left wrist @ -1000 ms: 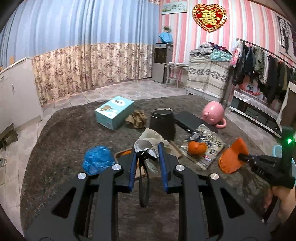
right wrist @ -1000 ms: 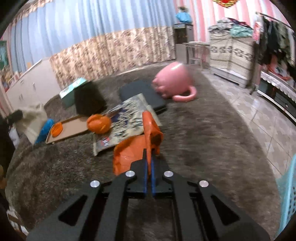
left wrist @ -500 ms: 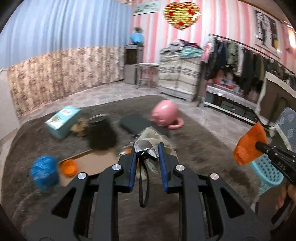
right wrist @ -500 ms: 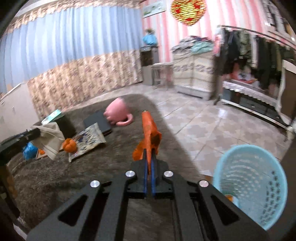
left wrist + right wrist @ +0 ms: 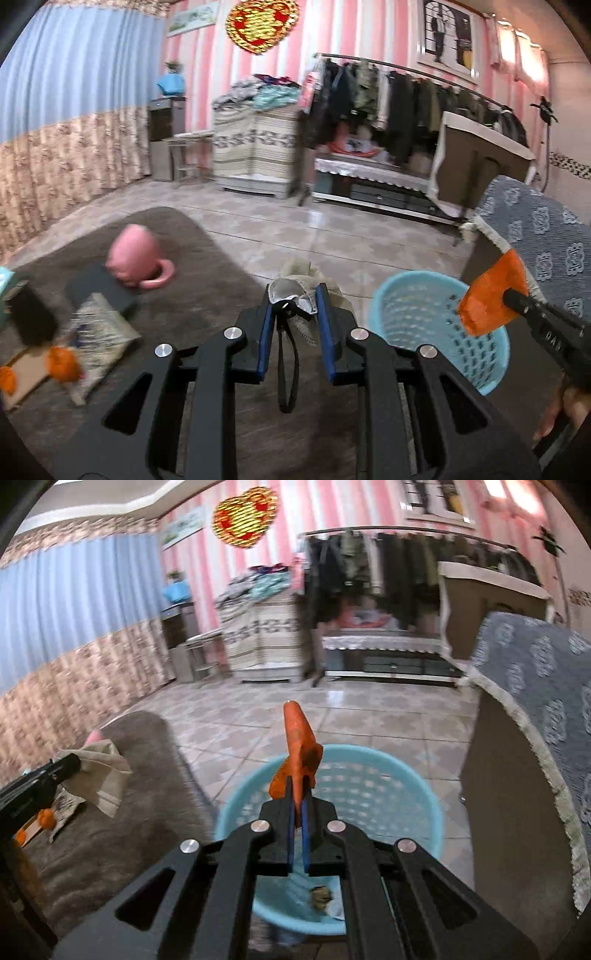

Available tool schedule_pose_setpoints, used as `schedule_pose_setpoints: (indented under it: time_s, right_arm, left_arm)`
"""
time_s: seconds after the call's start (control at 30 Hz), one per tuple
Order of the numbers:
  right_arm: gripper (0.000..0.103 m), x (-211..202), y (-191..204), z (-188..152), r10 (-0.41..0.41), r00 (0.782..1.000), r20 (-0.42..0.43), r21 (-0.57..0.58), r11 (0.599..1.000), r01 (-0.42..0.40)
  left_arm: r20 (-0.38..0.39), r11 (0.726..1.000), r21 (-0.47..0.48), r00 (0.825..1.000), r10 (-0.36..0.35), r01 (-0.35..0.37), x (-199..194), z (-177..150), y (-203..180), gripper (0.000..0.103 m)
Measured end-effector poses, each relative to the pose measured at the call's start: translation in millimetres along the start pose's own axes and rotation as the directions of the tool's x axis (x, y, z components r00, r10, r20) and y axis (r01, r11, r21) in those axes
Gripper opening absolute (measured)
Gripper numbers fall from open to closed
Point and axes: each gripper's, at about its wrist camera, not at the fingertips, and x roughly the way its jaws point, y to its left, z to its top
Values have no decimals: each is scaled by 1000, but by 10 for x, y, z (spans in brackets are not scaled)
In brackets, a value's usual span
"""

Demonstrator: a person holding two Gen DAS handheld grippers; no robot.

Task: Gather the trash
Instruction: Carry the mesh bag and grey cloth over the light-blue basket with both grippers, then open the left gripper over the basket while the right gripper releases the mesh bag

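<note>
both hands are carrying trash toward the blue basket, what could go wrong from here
The orange wrapper is pinched only at its lower edge by the right gripper, above the blue basket; released now, the light piece might drift past the rim.

The beige cloth in the left gripper hangs over the carpet, short of the basket, so an early release would drop it there. Its black strap dangles between the fingers and could snag.

Each gripper is matte black plastic: the left gripper [image 5: 293,295] and right gripper [image 5: 297,794] both carry 2 fingers lined with blue pads [image 5: 265,332], 4 round silver screws [image 5: 232,332] and triangular cut-outs. Bare skin of the right hand [image 5: 561,413] shows.
</note>
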Motion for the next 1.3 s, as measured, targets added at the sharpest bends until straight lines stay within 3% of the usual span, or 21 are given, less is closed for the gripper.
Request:
schedule_pose_setpoints:
  time_s: [0.17,0.53,0.63,0.73,0.83,0.97,1.2,1.27,1.3]
  right_arm:
    - [3,120,-158,-19,-55,998,3,20,998,55]
    - [3,181,-518,-69,-134,991,-2,60,989,134]
    - [3,228,-543,-75,-146,989,-7,56,988,146]
    - [3,271,-550,-98,-146,989,-12,66,987,146]
    - [3,340,-503,-136,-146,989,-30,51,988,148]
    - [3,374,-421,-175,-145,988,-47,44,988,147]
    - [5,548,-278,-241,-162,985,-57,13,987,163]
    - [18,612,-238,-254,-160,985,-61,7,987,161]
    - [48,629,-212,-267,-166,985,-56,-1,986,166]
  left_arm:
    - [-21,996,28,996,-83,83,305,20,-440,21]
    - [-108,975,132,980,-166,179,907,-102,-1147,22]
    - [-108,971,138,978,-180,194,1025,-155,-1201,28]
    - [-128,971,140,976,-178,196,1141,-225,-1215,50]
    - [-123,973,141,979,-165,182,1166,-207,-1163,60]
    - [-70,988,110,992,-104,111,1075,-148,-982,82]
    - [-63,992,126,998,-1,9,959,-147,-683,88]
    - [-65,993,115,998,6,1,960,-128,-608,88]
    - [-63,995,101,998,9,-3,965,-117,-570,88]
